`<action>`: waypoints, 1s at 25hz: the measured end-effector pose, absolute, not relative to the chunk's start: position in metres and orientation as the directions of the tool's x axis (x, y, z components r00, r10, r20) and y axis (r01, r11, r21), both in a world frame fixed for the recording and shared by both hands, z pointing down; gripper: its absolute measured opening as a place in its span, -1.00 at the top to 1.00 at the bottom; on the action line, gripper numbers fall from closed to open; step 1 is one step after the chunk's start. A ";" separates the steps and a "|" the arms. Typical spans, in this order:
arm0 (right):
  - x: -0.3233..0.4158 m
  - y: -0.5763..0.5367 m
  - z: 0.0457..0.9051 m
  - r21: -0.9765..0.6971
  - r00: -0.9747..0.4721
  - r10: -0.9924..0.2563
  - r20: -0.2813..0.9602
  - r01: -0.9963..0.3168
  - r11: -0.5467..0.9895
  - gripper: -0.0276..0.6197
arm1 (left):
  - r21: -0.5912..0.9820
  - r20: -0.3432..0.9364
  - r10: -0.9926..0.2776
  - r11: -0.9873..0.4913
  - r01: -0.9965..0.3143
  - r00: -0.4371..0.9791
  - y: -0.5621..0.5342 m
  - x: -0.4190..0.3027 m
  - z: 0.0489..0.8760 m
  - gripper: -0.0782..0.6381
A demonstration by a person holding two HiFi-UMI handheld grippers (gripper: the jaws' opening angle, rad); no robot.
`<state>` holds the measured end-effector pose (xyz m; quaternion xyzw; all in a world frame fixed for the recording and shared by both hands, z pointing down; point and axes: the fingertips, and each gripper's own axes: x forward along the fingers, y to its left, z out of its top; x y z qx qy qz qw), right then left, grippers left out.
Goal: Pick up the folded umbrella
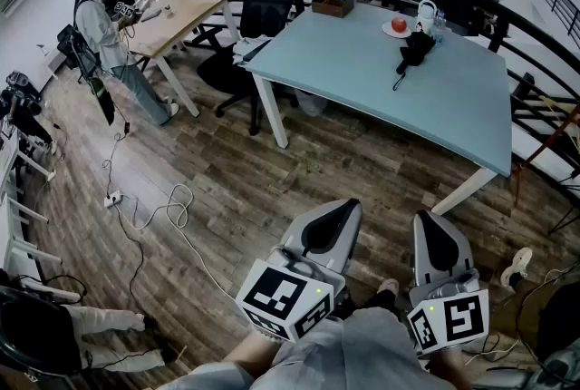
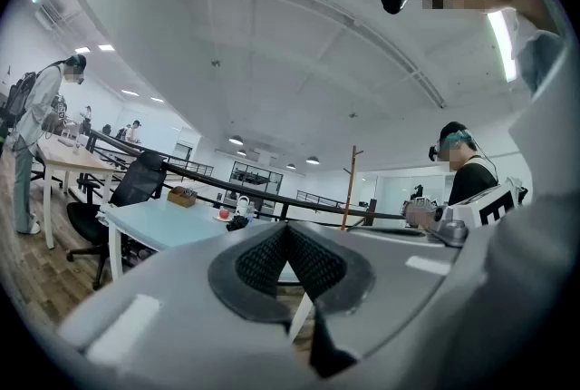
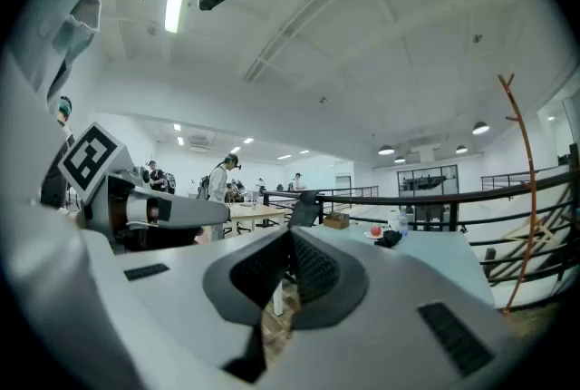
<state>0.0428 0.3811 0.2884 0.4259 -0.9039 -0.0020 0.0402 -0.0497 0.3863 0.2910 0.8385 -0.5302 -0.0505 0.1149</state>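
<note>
- Both our left gripper and right gripper are clenched on nothing, held level and near us, probably because we stand well short of the table.
- Our folded umbrella lies on its far right part.

We look steeply down from head height, well short of the desk. Both gripper views face it level along their jaws, from afar; all three share its folded umbrella.
</note>
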 end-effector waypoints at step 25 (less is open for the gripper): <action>0.037 0.385 0.300 0.012 -0.610 -0.787 0.090 -0.790 0.613 0.91 | 0.253 0.037 -0.894 -0.423 -0.870 0.446 0.387 -0.061 0.297 0.77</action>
